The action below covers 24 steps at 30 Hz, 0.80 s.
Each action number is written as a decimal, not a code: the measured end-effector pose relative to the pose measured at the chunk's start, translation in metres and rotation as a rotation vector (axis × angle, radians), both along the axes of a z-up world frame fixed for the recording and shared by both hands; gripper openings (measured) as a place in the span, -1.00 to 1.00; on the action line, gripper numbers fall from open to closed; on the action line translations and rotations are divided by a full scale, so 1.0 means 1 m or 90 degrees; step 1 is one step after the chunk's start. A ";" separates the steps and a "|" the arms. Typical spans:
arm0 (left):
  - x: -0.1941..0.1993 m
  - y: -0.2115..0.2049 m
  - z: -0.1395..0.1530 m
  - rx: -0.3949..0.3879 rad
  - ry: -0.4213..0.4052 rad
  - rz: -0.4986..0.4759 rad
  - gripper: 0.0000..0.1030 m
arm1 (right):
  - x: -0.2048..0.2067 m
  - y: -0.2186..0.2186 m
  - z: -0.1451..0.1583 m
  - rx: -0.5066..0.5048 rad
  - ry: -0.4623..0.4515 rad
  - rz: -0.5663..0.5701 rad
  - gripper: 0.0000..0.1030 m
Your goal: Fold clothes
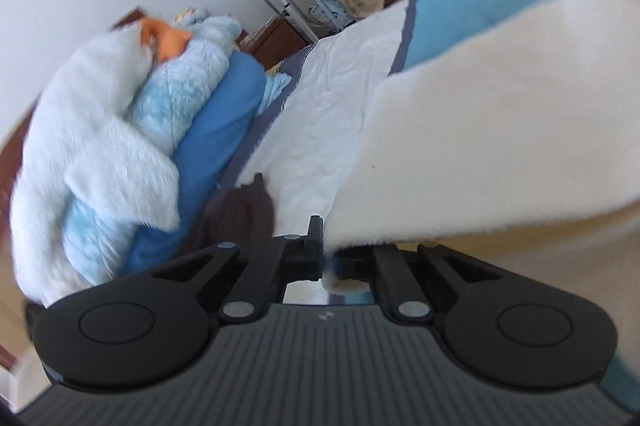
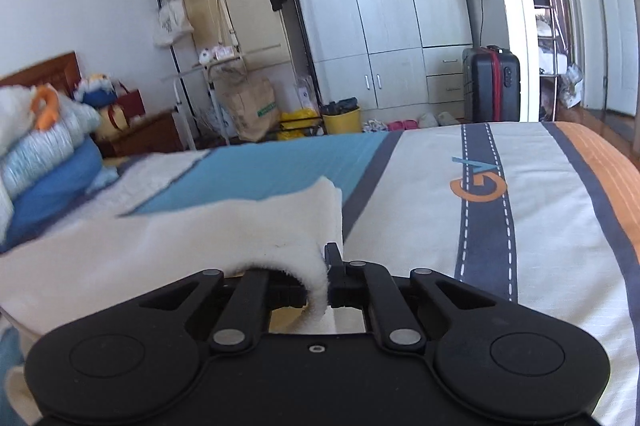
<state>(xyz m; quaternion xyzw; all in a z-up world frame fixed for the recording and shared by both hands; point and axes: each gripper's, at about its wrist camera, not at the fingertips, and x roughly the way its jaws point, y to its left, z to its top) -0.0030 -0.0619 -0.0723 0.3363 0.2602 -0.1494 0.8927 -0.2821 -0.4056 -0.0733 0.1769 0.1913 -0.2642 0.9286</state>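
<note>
A cream fleece garment point(image 1: 500, 130) is stretched over the bed, held at two edges. My left gripper point(image 1: 329, 262) is shut on its near edge, and the cloth drapes over and hides the right finger. In the right wrist view the same cream garment point(image 2: 192, 246) spreads to the left, and my right gripper point(image 2: 326, 286) is shut on its corner. The fabric folds down between the fingers there. A small dark brown garment point(image 1: 240, 210) lies crumpled on the bedsheet just ahead of the left gripper.
A pile of folded bedding, white fleece point(image 1: 84, 130), pale blue quilt and a blue pillow point(image 2: 52, 186), sits at the bed's head. The striped bedsheet point(image 2: 540, 218) stretches right. Beyond the bed stand a clothes rack point(image 2: 224, 38), paper bag point(image 2: 252, 110), yellow bucket, wardrobe point(image 2: 380, 6) and black suitcase point(image 2: 490, 84).
</note>
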 end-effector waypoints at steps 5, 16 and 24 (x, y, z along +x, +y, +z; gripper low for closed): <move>0.024 0.045 0.009 -0.159 0.105 0.089 -0.83 | -0.011 0.008 0.002 0.036 -0.011 0.027 -0.83; 0.044 0.083 -0.004 -0.247 0.220 0.147 -0.57 | -0.028 0.001 -0.035 0.089 0.063 0.014 -0.84; 0.027 0.058 -0.008 -0.139 0.172 0.107 -0.54 | -0.027 0.006 -0.065 0.124 0.155 0.078 -0.83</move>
